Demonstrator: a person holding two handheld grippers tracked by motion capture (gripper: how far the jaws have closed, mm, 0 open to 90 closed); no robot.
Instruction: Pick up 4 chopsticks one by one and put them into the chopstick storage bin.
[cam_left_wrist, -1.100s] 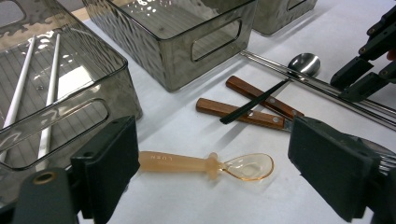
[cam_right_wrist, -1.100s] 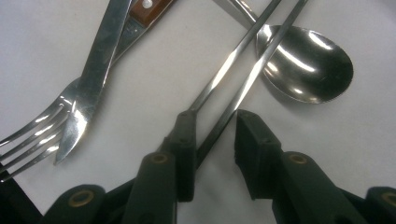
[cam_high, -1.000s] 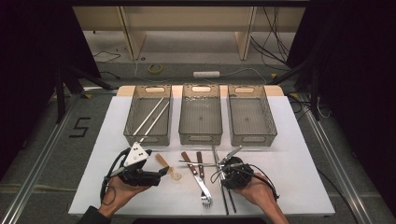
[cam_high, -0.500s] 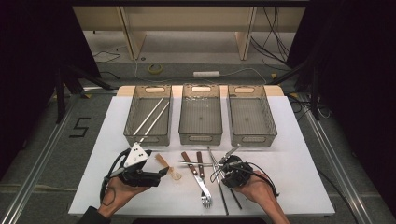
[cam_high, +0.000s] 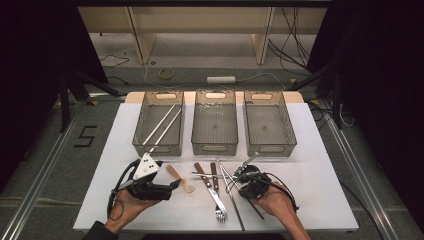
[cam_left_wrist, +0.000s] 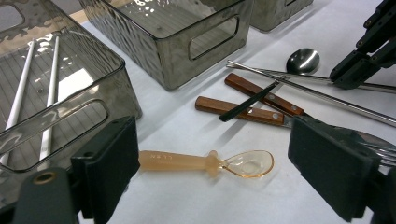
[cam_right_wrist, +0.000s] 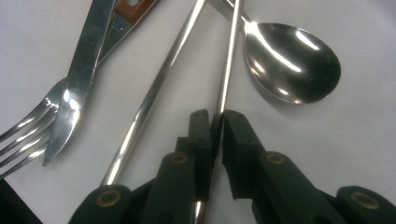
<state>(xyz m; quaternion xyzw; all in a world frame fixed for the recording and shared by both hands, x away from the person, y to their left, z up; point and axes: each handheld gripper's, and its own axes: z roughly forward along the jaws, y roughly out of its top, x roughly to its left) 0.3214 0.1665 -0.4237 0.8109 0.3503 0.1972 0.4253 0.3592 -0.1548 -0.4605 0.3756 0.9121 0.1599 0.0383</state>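
1. Our right hand-held gripper has just been closing, and its jaws now pinch one steel chopstick near its lower end, on the white surface.
2. Its twin chopstick lies just beside it, crossing near the spoon; we should lift straight up so neither is dragged.
3. The thin rod may pivot, so we keep the pinch firm.
4. Our left hand-held gripper waits wide open and empty over the amber plastic spoon.
5. White chopsticks already lie in the left bin, probably the destination.
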